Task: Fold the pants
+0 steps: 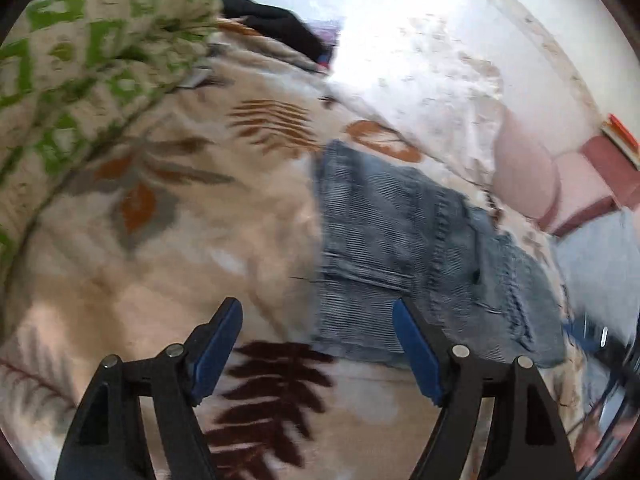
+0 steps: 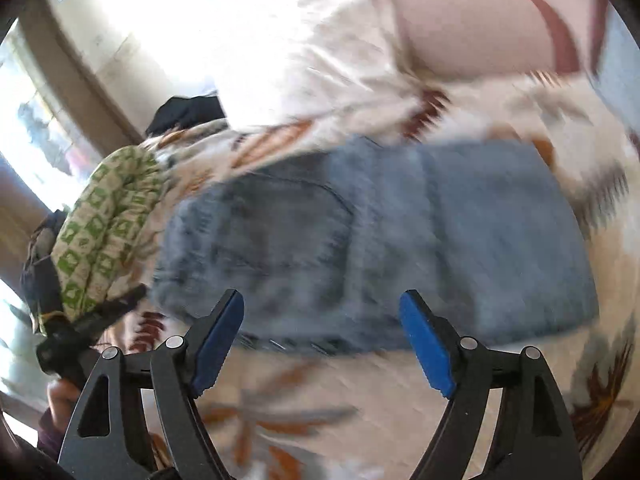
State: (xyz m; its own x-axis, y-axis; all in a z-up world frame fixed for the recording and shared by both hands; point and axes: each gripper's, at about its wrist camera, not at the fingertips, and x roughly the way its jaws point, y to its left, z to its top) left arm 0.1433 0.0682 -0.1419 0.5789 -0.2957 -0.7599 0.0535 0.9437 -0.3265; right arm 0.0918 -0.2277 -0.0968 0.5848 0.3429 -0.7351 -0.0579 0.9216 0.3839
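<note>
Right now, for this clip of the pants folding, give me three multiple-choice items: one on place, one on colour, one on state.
1. What do the jeans lie on?
A. a bare wooden floor
B. a leaf-print bedspread
C. a glass table

2. What colour are the pads on the claw fingers?
A. blue
B. red
C. yellow

3. How do the two claws stand?
A. both shut on the jeans
B. left shut, right open
C. both open, holding nothing

Answers:
1. B, since cream fabric with brown and orange leaves shows all round the denim.
2. A, as both wrist views show blue pads on black fingers.
3. C, because the left claw and the right claw each show a wide gap with nothing gripped between the fingers.
</note>
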